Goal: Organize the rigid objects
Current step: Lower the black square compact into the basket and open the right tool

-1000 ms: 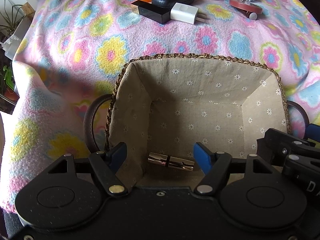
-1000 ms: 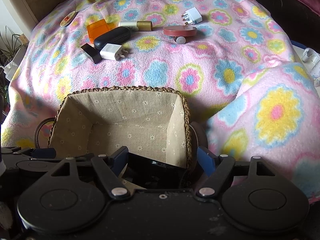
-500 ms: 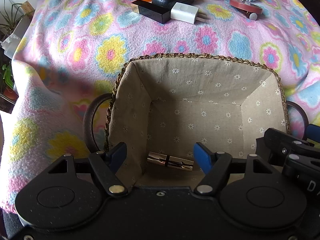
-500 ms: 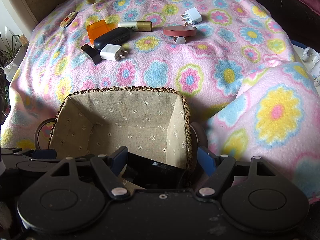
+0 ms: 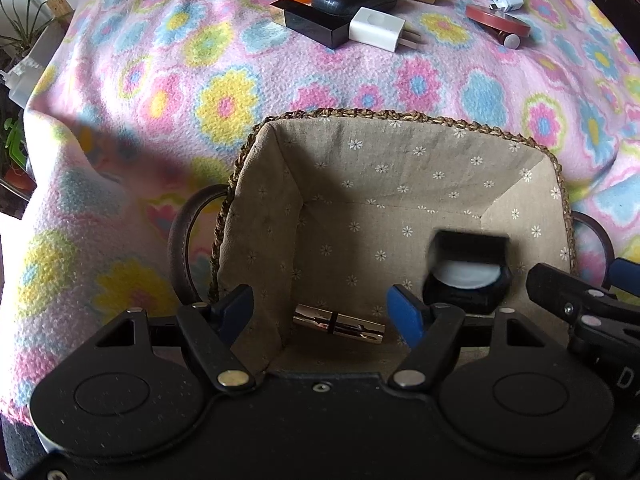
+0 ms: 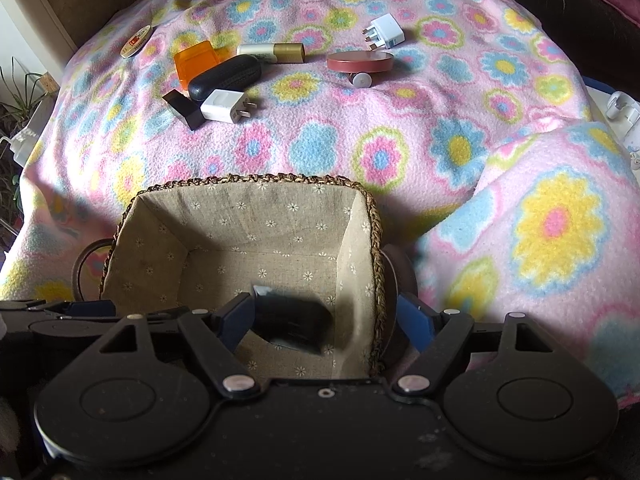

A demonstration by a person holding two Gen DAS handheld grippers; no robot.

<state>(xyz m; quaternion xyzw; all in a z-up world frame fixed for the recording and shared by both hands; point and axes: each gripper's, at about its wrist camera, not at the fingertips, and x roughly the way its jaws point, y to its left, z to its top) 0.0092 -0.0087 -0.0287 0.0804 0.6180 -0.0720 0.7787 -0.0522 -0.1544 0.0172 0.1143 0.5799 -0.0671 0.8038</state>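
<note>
Your right claw (image 6: 324, 310), jaws opening, has one blurred black case (image 6: 292, 324) loose between them over the braided, cloth-lined basket (image 6: 256, 179). Your left claw (image 5: 320, 304) stands apart and empty above one gold tube (image 5: 338, 324) lying 9-to-3 on the basket floor. On the bed's flowered blanket, at 11 to 1 o'clock beyond the basket:
- one orange box (image 6: 196, 62)
- one black oval case (image 6: 224, 78)
- one black block (image 6: 182, 108)
- two white plugs (image 6: 224, 111)
- one white-gold tube (image 6: 272, 53)
- one red disc (image 6: 360, 61)
- one oval badge (image 6: 136, 41)

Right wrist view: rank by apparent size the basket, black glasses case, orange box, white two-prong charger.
1. basket, largest by far, though also nearest the camera.
2. black glasses case.
3. orange box, close to the case, so unsure.
4. white two-prong charger.
</note>
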